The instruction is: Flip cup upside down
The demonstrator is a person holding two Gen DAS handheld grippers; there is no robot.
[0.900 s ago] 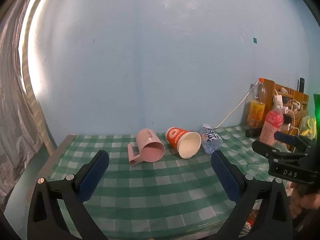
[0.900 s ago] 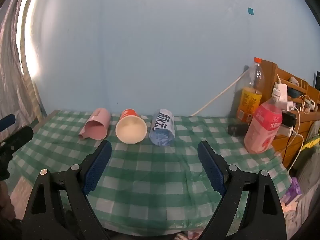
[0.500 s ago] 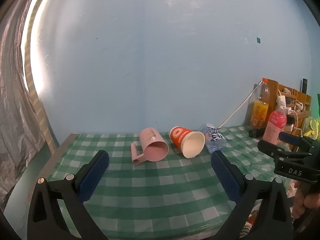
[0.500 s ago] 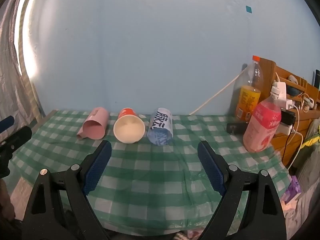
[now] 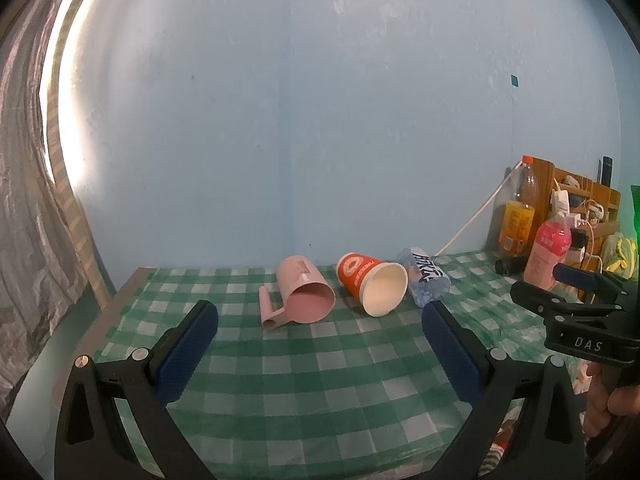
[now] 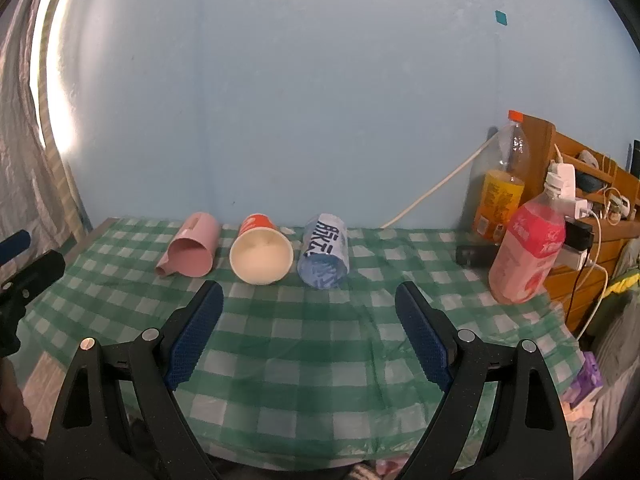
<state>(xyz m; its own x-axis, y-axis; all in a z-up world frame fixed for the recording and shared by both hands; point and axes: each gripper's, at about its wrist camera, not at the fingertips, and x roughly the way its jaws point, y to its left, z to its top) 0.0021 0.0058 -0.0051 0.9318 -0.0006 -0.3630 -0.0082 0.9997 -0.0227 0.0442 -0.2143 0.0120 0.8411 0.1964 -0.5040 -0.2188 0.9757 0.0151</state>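
Note:
Three cups lie on their sides in a row on the green checked tablecloth (image 5: 320, 368), mouths toward me: a pink handled cup (image 5: 302, 294), an orange paper cup (image 5: 372, 286) and a clear blue-lettered cup (image 5: 426, 280). They also show in the right wrist view: the pink cup (image 6: 192, 250), the orange cup (image 6: 262, 250), the clear cup (image 6: 325, 250). My left gripper (image 5: 320, 316) is open and empty, short of the cups. My right gripper (image 6: 308, 300) is open and empty, just in front of them.
At the table's right end stand a pink drink bottle (image 6: 528, 252), an orange drink bottle (image 6: 498, 188) and a wooden shelf (image 6: 592, 208) with chargers and cables. A blue wall runs behind the cups. The table's left edge (image 5: 116, 300) borders a curtain.
Both grippers have drifted slightly; the cups sit a little further right in the left view and slightly nearer in the right view. Nothing was grasped or moved.

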